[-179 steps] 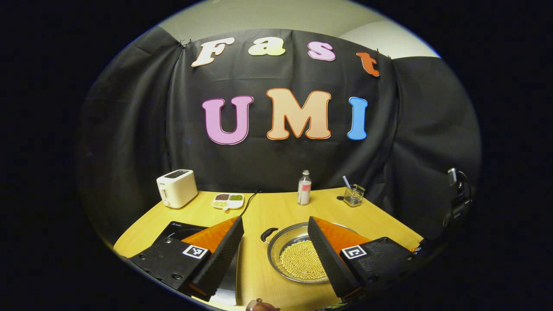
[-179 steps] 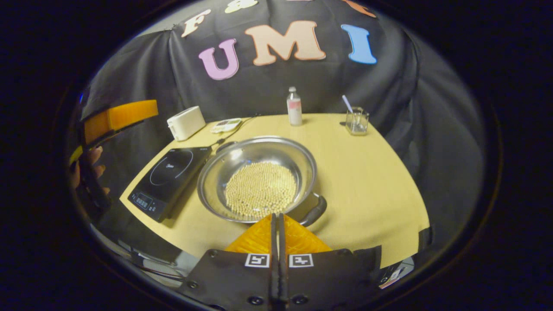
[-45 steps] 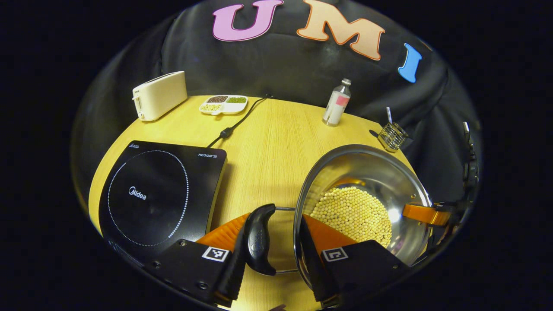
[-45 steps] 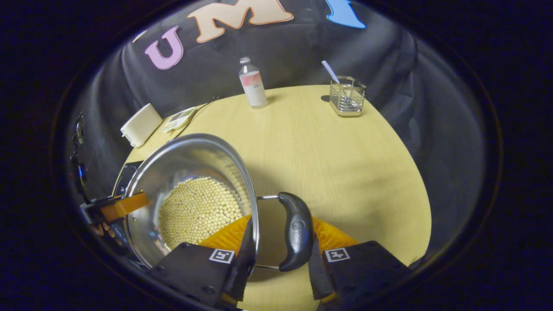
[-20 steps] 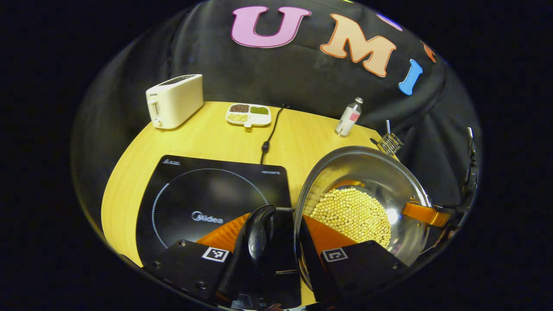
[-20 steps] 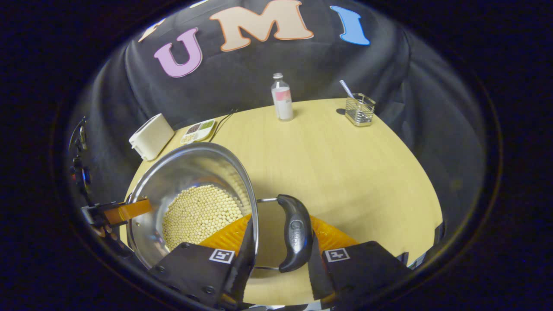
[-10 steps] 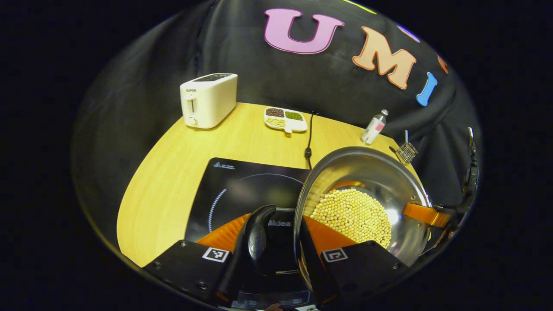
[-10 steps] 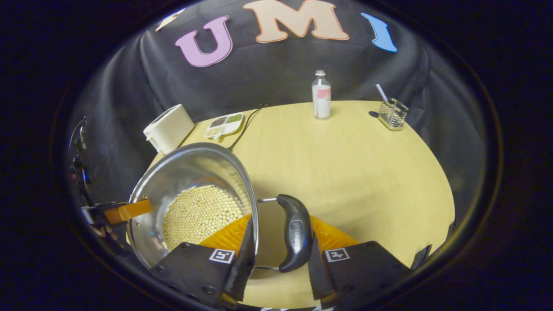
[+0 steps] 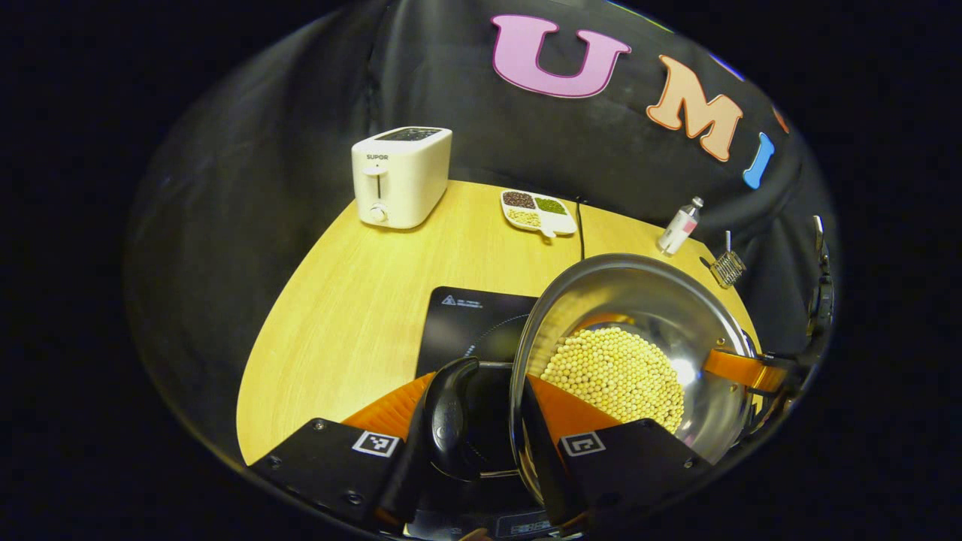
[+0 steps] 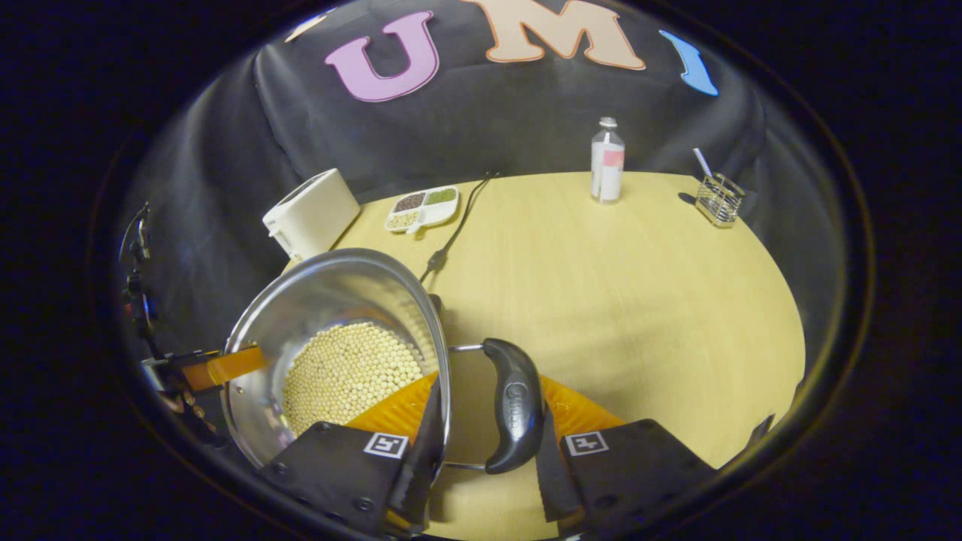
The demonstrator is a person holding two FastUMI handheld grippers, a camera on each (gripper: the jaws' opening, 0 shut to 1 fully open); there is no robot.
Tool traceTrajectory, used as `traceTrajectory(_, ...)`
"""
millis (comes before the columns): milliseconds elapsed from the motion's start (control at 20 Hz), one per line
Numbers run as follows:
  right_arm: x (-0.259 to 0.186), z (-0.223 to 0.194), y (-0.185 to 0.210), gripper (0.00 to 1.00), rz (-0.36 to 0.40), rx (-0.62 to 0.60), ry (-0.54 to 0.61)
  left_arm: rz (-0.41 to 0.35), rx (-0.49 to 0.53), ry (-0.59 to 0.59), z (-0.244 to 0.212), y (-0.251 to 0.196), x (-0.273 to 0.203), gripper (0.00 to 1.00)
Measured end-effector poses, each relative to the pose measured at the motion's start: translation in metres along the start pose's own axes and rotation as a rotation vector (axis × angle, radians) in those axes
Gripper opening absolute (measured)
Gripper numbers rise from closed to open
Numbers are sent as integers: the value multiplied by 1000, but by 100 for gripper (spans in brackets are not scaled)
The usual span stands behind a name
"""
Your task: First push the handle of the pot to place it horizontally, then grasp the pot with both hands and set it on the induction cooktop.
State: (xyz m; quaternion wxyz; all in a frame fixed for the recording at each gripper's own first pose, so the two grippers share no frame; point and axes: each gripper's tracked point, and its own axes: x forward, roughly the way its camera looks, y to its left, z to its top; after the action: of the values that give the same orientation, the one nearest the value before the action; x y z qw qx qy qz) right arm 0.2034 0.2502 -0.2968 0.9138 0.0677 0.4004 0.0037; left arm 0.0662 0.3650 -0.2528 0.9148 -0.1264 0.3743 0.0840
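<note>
Pot point(image 9: 639, 300), steel and holding a bed of pale round beans point(image 9: 612, 372), hangs between the two grippers over the induction cooktop point(image 9: 470, 330), whose black top shows under its left side in the left gripper view. Whether the pot touches the cooktop cannot be told. The left gripper point(image 9: 470, 436) pinches the left handle point(image 9: 447, 413) against the pot wall: one finger lies outside the black grip, the other inside the rim. The right gripper point(image 10: 481, 432) clamps the right handle point(image 10: 515, 406) the same way, one finger inside the rim and one outside the grip. The cooktop sits at the table's point(image 10: 639, 300) near edge. Along the far edge stand a white toaster point(image 9: 400, 176) toward the left corner, a divided dish point(image 9: 537, 212) of seeds beside it, a small bottle point(image 10: 606, 161) and a wire holder point(image 10: 718, 199) toward the right corner. The cooktop's cord point(image 10: 455, 229) runs to the far edge.
</note>
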Motion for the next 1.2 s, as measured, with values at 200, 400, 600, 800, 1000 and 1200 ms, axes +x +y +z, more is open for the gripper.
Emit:
traceTrajectory(200, 12, -7, 16, 61, 13, 3, 24, 19, 4, 8, -1, 19, 3, 64)
traceTrajectory(400, 21, -9, 24, 61, 13, 8, 38, 26, 8, 14, -1, 30, 10, 64)
traceTrajectory(600, 27, -8, 29, 55, 12, 10, 45, 23, 27, 2, 4, 35, 15, 63)
traceTrajectory(800, 28, -10, 34, 56, 18, 13, 46, 6, 32, -4, 3, 39, 16, 65)
traceTrajectory(1000, 29, -10, 35, 55, 15, 31, 38, 2, 49, -9, 3, 42, 16, 66)
traceTrajectory(1200, 30, -9, 36, 59, 19, 34, 36, 0, 64, -14, 2, 43, 17, 70)
